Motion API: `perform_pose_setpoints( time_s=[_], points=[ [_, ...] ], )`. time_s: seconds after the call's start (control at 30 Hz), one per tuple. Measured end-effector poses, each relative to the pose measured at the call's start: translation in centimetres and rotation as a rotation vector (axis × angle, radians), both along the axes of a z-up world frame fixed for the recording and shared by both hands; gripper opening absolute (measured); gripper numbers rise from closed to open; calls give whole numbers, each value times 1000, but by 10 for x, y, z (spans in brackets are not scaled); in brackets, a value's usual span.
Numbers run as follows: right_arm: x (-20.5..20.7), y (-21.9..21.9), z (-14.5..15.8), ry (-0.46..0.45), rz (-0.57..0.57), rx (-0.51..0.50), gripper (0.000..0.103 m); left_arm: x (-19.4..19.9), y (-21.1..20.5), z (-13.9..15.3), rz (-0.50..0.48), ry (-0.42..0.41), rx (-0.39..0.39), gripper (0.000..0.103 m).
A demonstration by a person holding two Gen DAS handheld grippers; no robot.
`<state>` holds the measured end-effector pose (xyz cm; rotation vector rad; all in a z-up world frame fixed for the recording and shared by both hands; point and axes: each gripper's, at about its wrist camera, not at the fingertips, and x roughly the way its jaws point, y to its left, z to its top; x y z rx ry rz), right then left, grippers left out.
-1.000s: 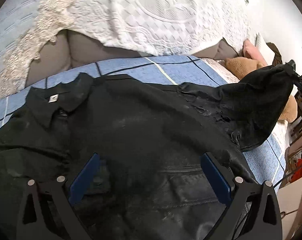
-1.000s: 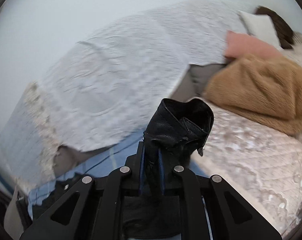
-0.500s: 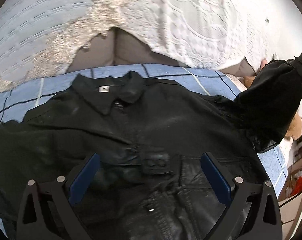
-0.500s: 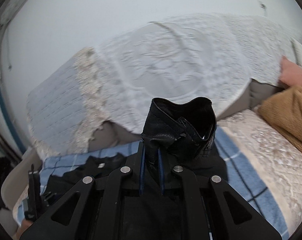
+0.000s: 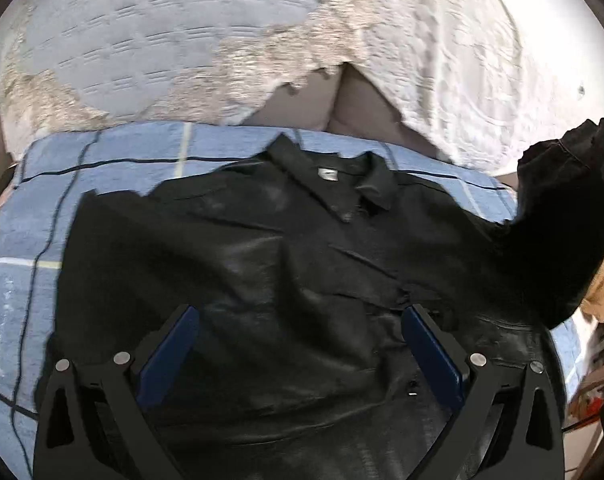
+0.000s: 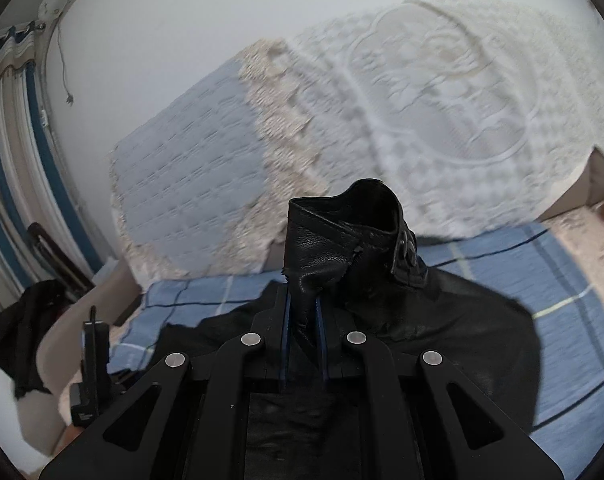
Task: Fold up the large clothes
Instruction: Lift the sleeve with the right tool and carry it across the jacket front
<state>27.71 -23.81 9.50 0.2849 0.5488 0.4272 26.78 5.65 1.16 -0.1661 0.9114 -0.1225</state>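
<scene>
A black leather jacket (image 5: 285, 264) lies front up on a blue plaid blanket (image 5: 113, 168), its collar and label (image 5: 328, 174) toward the back. My left gripper (image 5: 302, 344) hovers over the jacket's lower front, open, with the blue pads (image 5: 173, 348) wide apart and nothing pinched between them. The jacket's right sleeve (image 5: 562, 220) is raised off the blanket at the right edge. In the right wrist view my right gripper (image 6: 304, 320) is shut on that sleeve, and the cuff (image 6: 342, 240) with its snap tab stands up above the pads.
A white embossed cover (image 6: 442, 92) with lace trim (image 5: 261, 64) drapes the backrest behind the blanket. Tan plush (image 5: 602, 292) shows at the right. A striped curtain (image 6: 5, 160) and a dark cloth (image 6: 17, 340) sit at the left, beside a black device (image 6: 89, 360).
Both views have swung leftward. The collar has shifted from left to centre-right in the left wrist view. The right gripper has carried the raised sleeve inward over the jacket, still gripped.
</scene>
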Motion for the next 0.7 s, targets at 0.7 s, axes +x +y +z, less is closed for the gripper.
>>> perform_pose_setpoints(
  time_s=[0.7],
  points=[
    [8, 105, -84, 156, 121, -91, 11, 4, 31, -15, -31, 26, -45, 102]
  ],
)
